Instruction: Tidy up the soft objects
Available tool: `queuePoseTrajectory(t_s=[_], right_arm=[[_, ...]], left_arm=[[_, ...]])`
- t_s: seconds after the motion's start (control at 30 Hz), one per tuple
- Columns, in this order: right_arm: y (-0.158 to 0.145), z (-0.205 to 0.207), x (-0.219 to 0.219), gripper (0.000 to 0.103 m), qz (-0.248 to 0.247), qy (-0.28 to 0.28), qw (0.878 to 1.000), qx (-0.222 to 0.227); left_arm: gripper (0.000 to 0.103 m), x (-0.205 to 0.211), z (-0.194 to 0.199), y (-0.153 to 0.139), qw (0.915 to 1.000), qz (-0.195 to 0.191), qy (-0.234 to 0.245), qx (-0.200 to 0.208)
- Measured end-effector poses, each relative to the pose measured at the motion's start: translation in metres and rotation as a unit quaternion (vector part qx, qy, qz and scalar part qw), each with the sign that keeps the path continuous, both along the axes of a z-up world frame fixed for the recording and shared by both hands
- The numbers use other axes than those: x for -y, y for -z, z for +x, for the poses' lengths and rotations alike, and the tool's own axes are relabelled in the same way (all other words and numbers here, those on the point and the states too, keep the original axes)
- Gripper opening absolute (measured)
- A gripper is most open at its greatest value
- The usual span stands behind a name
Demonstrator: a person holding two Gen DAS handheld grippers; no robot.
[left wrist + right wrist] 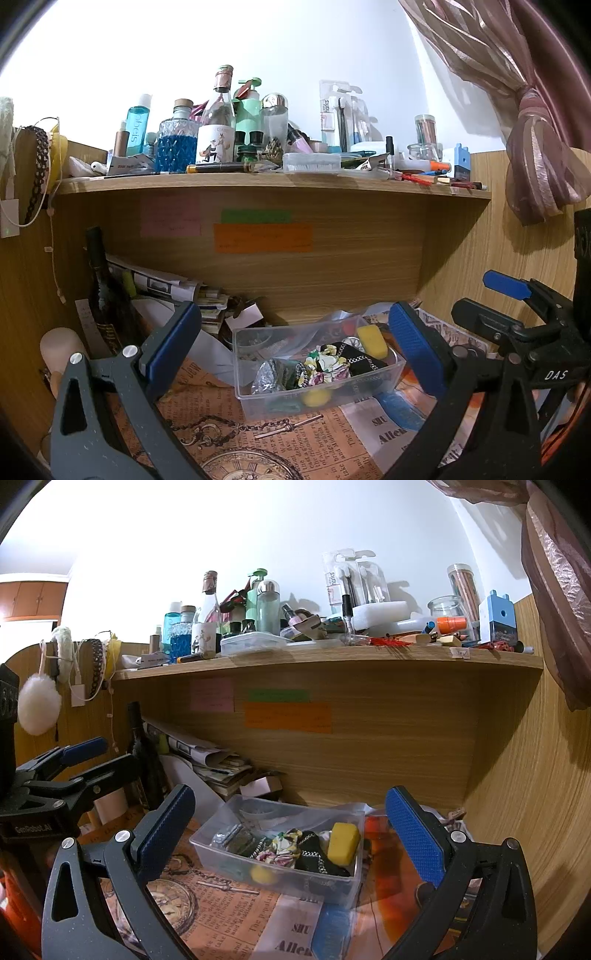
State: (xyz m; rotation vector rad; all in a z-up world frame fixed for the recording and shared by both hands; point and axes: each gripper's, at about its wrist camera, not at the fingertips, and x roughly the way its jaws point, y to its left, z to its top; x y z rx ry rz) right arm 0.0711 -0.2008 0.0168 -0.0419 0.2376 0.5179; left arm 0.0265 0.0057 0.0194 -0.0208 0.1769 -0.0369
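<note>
Both tongs, left (295, 343) and right (290, 827), gape empty before the clear bin (343, 880); sponge (343, 842) and scrunchies (282, 847) already inside, contained.

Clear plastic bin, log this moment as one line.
left gripper: open, empty | right gripper: open, empty | clear plastic bin: holds yellow sponge, floral fabric scrunchie

Home bedroom nook: toiletry-crowded shelf (273, 182), curtain (532, 122).
</note>
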Motion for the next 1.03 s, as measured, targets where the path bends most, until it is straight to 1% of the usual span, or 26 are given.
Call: queuePoseTrajectory(t_s=[0.63, 1.03], right_arm=[[0.0022, 0.0008, -0.0014, 0.103, 0.000, 0.000, 1.000, -0.004], [0.0037, 0.0020, -0.0023, 0.103, -0.002, -0.001, 1.000, -0.007]], left_arm=[[0.103, -0.0017, 0.0006, 0.0018, 0.9999, 0.002, 0.013, -0.002], [0.103, -0.0068, 0.0071, 0.0060, 0.9996, -0.011, 0.021, -0.016]])
